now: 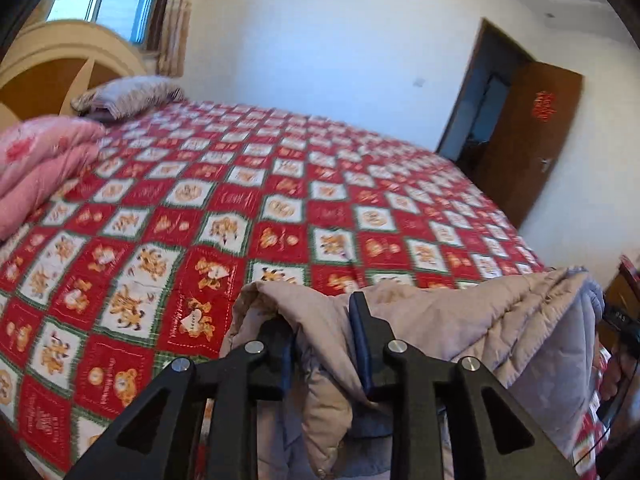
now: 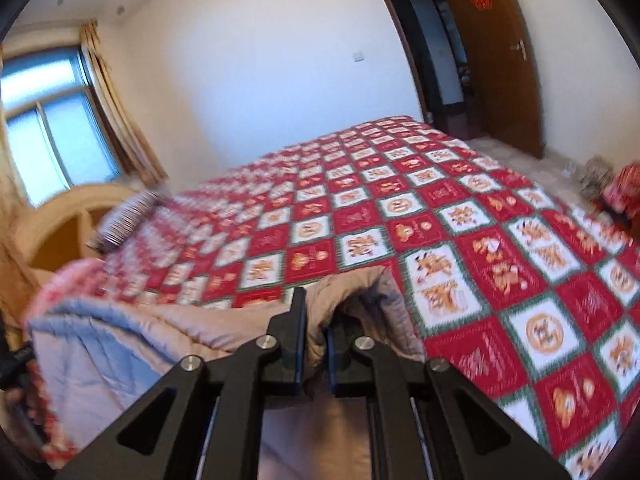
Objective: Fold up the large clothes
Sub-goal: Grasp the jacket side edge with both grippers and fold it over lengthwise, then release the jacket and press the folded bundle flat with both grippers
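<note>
Left claw (image 1: 324,340) angled down, black fingers (image 1: 362,344) set a little way apart with quilted fabric draped loosely over and between, pads not clearly pressing on it. Right claw (image 2: 316,336) also tilted downward, fingers (image 2: 296,336) drawn in nearly together, pinching a bunched fold between the pads. Both claws reaching forward side by side, each linkage with its silver pivot pins in plain view.

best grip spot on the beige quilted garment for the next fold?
The garment hangs as a stretched top edge between the left gripper and right gripper. Probably best taken at that edge's two ends, coming from the near side over the bed: the bunched corners give the jaws thick layers. The left jaws stand apart with cloth between; re-pinch there.
</note>
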Tool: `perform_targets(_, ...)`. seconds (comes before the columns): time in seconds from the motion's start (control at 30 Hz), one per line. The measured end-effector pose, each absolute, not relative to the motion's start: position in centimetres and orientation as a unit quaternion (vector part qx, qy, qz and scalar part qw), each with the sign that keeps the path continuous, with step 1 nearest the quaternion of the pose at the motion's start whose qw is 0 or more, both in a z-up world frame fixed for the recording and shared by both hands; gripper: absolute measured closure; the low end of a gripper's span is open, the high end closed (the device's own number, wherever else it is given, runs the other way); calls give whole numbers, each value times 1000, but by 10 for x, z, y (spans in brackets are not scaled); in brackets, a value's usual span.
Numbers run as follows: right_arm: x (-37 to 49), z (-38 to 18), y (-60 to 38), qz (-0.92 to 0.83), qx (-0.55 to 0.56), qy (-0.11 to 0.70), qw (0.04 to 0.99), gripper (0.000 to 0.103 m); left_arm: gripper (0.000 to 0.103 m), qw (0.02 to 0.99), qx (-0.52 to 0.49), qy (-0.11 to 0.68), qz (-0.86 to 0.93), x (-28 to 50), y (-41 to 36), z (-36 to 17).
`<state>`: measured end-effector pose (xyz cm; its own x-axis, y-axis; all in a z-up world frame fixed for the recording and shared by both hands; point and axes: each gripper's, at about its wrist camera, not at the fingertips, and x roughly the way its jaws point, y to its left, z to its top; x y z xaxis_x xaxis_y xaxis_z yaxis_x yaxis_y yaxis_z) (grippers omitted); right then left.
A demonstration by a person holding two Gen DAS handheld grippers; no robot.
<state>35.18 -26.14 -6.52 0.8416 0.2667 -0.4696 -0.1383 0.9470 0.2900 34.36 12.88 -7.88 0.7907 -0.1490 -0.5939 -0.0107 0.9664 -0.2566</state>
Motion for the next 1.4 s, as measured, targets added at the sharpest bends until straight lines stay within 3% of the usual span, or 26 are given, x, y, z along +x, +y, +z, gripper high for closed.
perform_targets(0.13, 397, -90, -254, 85, 127, 295, 943, 93, 73, 926, -160, 339, -32, 368, 144, -96)
perform_targets(0.23, 414, -101, -249, 85, 115, 309, 940, 93, 62, 930, -163, 327, -40, 369, 145, -92)
perform_targets(0.37, 434, -112, -243, 87, 118, 333, 931, 88, 9, 936, -160, 310, -47, 384, 139, -82)
perform_targets(0.4, 441, -114, -242, 87, 120, 342, 928, 87, 3, 943, -142, 301, -19, 386, 135, -78)
perform_targets(0.67, 460, -112, -238, 72, 125, 337, 930, 60, 2, 955, -92, 278, 50, 392, 109, -81)
perform_targets(0.73, 455, -106, -238, 46, 125, 323, 937, 37, 2, 957, -80, 271, 68, 384, 101, -83)
perform_targets(0.8, 447, -98, -235, 21, 117, 299, 947, 22, 2, 959, -72, 263, 82, 377, 94, -84)
perform_targets(0.9, 419, -84, -223, 27, 93, 272, 957, 20, 2, 960, -47, 256, 107, 370, 82, -88)
perform_targets(1.13, 361, -106, -135, 200, -29, 323, 925, 20, 2, 966, 4, 211, 152, 338, 64, -86)
perform_targets(1.27, 364, -131, -110, 180, -94, 331, 921, 20, 1, 957, 41, 250, 139, 358, 56, -107)
perform_targets(1.4, 413, -146, -115, 114, -109, 330, 931, 20, 1, 947, 12, 289, 141, 390, 72, -120)
